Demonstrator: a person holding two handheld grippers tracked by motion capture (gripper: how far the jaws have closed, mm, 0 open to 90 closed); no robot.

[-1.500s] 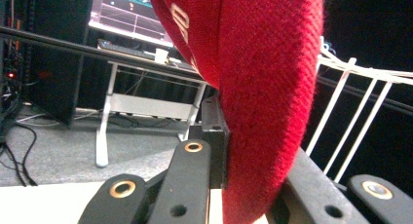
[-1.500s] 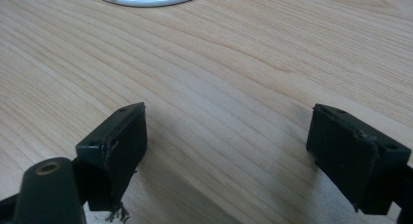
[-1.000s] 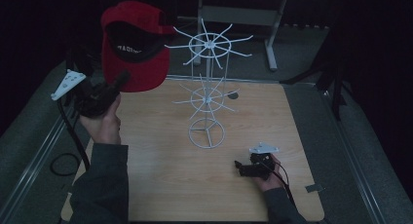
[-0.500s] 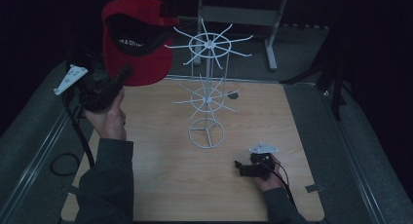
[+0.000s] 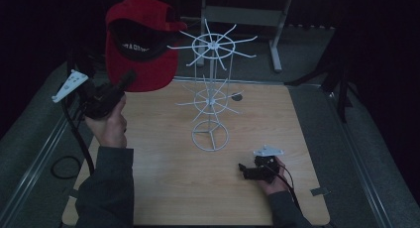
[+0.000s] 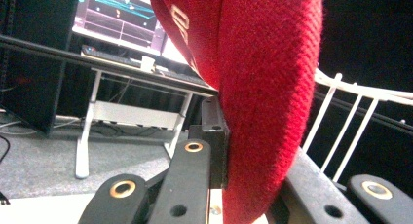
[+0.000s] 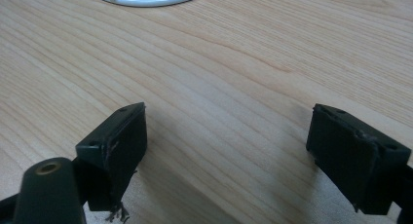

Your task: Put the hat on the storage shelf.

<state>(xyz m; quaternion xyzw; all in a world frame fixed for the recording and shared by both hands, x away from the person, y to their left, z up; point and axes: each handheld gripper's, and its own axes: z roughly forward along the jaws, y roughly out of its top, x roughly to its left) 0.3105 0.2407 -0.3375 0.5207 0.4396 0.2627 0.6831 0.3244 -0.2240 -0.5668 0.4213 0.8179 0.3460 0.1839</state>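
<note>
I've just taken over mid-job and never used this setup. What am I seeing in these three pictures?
There is no robot arm: a person holds a two-jaw gripper in each hand. The high view looks down on a wooden table from above the person's side. On it stands a white wire rack with spokes at two levels. The left gripper is raised and shut on a red cap, close to the rack's top spokes. The left gripper view looks along those jaws: the cap is clamped between them. The right gripper rests low over the table, jaws open. Its own view shows bare wood and the rack's base ring.
</note>
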